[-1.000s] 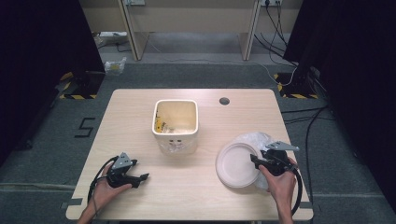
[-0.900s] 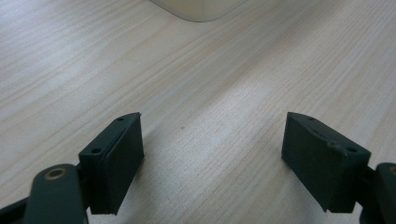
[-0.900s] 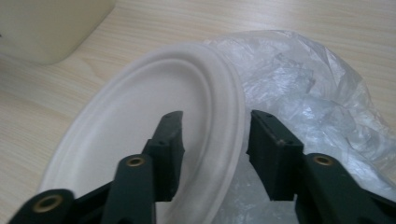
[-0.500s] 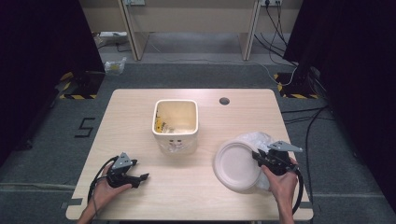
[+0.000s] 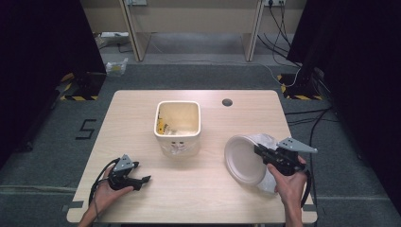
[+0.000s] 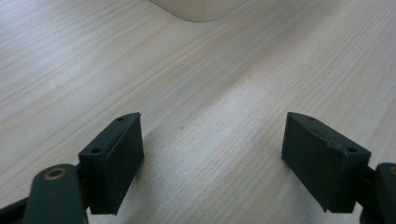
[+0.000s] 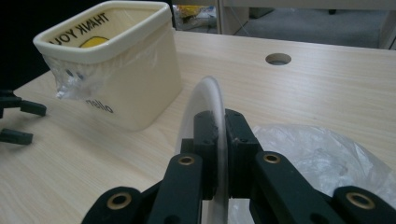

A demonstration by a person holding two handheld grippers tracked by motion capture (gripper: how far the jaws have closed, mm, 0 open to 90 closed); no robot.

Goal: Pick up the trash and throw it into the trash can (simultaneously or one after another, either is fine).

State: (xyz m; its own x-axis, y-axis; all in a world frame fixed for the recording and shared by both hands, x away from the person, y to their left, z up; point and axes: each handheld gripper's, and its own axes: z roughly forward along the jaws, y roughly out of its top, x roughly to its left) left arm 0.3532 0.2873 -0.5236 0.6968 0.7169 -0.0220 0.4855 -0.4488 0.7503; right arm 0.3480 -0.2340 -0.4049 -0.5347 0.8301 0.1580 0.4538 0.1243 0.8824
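While the white plate (image 5: 244, 159) is tilted up on edge above the right side of the table (image 5: 142, 113), its rim is seen clamped between the two black jaws of the right gripper (image 5: 263, 153), which have just been closing with the plate's edge between them. In the right gripper view the plate (image 7: 201, 122) is shown edge-on, its thin rim pinched by the pads of the right gripper (image 7: 221, 140), and a crumpled sheet of clear plastic (image 7: 322, 156) is seen lying on the wood just behind and to the right of it. From the high view that plastic (image 5: 272, 179) is found under and beside the raised plate, near the hand that bears the gripper. A cream-coloured square bin (image 5: 178, 124) is placed at the middle of the table, well apart from the plate; a clear liner is draped over its rim, and printed lettering is visible on its wall in the right gripper view (image 7: 121, 79). A small round hole (image 5: 227, 102) is set into the tabletop behind the bin. The left gripper (image 5: 145, 179) is held low over the near left part of the table, and in its own view (image 6: 212, 140) its jaws are seen standing wide apart with nothing but bare wood between them.
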